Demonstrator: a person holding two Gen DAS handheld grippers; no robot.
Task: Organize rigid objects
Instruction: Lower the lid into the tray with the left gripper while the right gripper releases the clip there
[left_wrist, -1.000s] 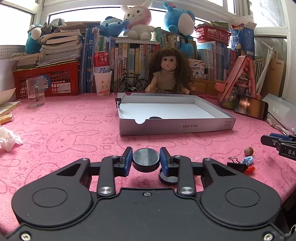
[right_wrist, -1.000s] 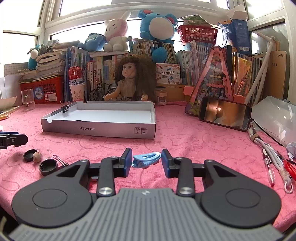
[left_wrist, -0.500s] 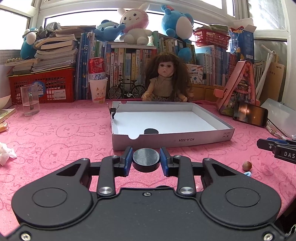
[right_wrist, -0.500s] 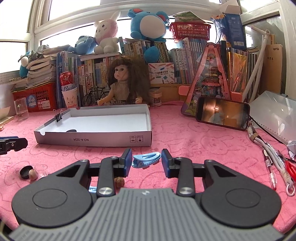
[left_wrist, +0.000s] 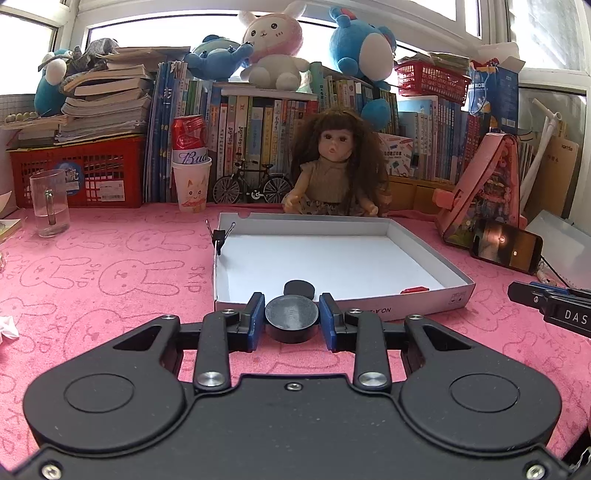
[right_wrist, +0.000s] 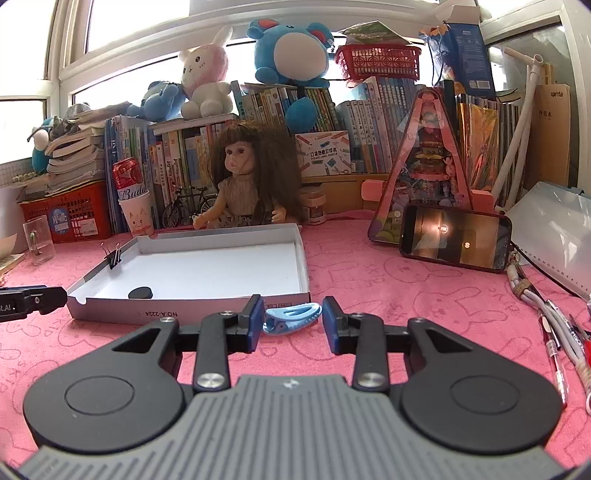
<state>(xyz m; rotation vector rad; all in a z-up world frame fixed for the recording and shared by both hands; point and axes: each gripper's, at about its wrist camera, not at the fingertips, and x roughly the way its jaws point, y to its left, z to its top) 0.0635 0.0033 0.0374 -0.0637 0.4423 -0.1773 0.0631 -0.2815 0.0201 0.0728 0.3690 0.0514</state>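
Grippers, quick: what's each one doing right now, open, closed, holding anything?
Left gripper: closed on a round black cap.
Right gripper: closed on a small blue clip.

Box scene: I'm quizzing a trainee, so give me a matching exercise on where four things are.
1. black cap
2. blue clip
3. binder clip
4. black disc

A. on the box wall
B. in the left gripper
C. on the box floor
D. in the right gripper

Pairs: 1-B, 2-D, 3-A, 4-C
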